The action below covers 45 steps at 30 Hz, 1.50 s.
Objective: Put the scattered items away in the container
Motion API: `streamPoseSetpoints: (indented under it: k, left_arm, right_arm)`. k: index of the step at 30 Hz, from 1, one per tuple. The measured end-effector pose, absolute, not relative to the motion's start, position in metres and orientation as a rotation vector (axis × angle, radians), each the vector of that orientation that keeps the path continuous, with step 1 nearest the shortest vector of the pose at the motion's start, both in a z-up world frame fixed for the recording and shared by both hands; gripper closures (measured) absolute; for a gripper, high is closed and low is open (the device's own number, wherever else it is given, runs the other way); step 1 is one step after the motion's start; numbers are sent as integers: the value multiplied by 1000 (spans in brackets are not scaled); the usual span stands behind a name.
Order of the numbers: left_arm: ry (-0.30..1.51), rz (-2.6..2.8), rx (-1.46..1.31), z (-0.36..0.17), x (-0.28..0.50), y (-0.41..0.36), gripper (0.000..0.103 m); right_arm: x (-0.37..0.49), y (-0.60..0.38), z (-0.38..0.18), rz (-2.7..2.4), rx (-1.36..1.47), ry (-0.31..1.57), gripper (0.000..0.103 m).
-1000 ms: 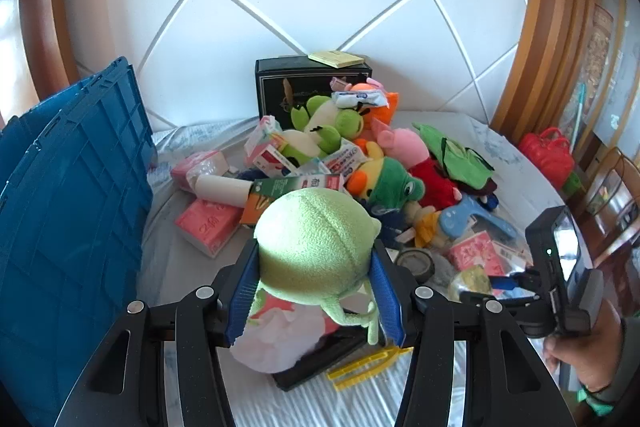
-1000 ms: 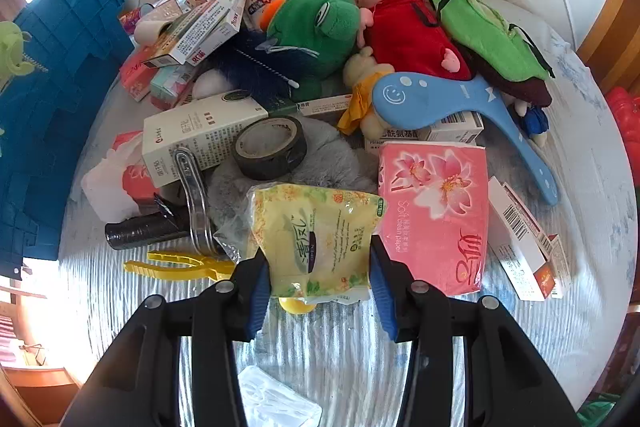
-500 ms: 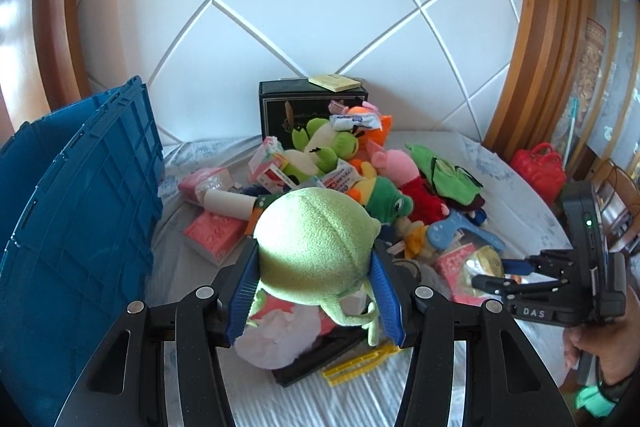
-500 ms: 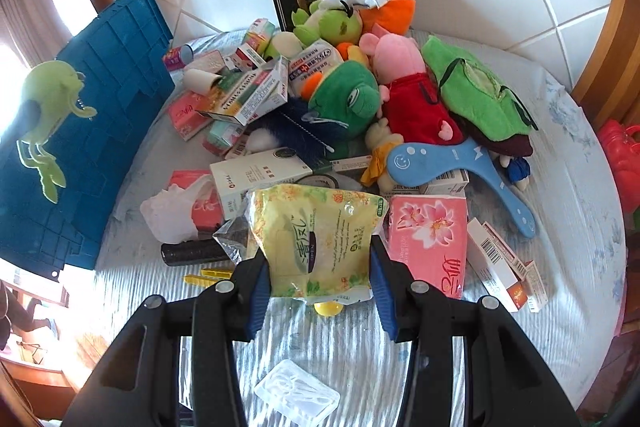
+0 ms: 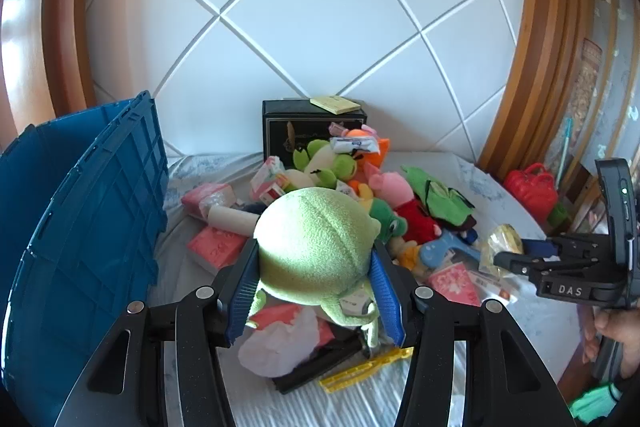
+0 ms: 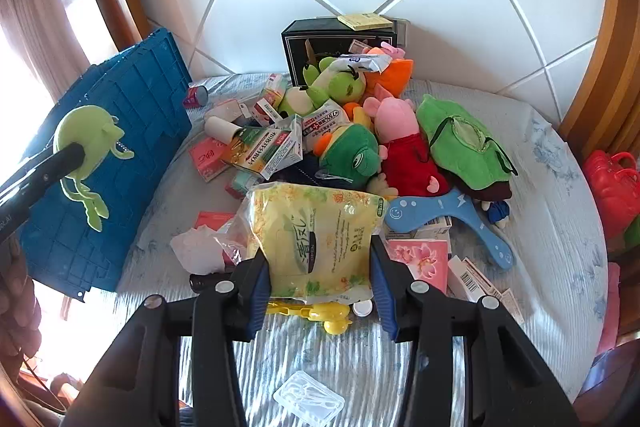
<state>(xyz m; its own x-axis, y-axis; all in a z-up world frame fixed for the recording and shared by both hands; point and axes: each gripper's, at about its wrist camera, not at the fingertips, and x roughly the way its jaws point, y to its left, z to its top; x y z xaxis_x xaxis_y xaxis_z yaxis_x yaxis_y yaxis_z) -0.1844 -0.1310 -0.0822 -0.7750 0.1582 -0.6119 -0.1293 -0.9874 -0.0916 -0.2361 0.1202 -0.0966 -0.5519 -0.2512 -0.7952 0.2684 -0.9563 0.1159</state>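
My left gripper (image 5: pixel 314 293) is shut on a round light-green plush monster (image 5: pixel 316 251), held in the air; the same toy (image 6: pixel 88 141) shows at the left of the right wrist view, in front of the blue crate (image 6: pixel 120 163). My right gripper (image 6: pixel 318 281) is shut on a yellow wet-wipes pack (image 6: pixel 316 235), lifted above the table. From the left wrist view that gripper (image 5: pixel 516 261) appears at the right, held by a hand (image 5: pixel 616 327), with the pack (image 5: pixel 502 239) at its tips. The blue crate (image 5: pixel 80 227) stands tall at the left.
A heap of plush toys (image 6: pixel 360 151), medicine boxes (image 6: pixel 264 151), pink tissue packs (image 6: pixel 420 259), a blue plastic handle (image 6: pixel 452 219) and a black box (image 6: pixel 320 39) covers the table. Yellow tongs (image 6: pixel 316 313) and a clear case (image 6: pixel 308 397) lie near the front edge. A red bag (image 6: pixel 612 183) sits right.
Both grippers have risen with their loads; the table and heap look farther away. The wet-wipes pack has left the table. More of the tiled wall shows in both views.
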Motion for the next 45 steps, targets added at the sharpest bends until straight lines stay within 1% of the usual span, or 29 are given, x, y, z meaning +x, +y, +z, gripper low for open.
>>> streamPoseSetpoints:
  k: [10,21,33,45]
  left_arm:
    - [-111,2842,-903,-50,-176,-149,51]
    - [-142,2900,-783,-11,-165,-191,51]
    - [-208,2977,-720,10,-156,-254,51]
    - [-256,3052,-678,17,-145,-321,51]
  right_arm:
    - [-229,107,-54,-2582,1209,41,60]
    - [-233,63,-17,-2582,1113,82,60]
    - [-237,-9,11,-2527,1025,138,60]
    - [-238,-85,22,-2458,970,193,60]
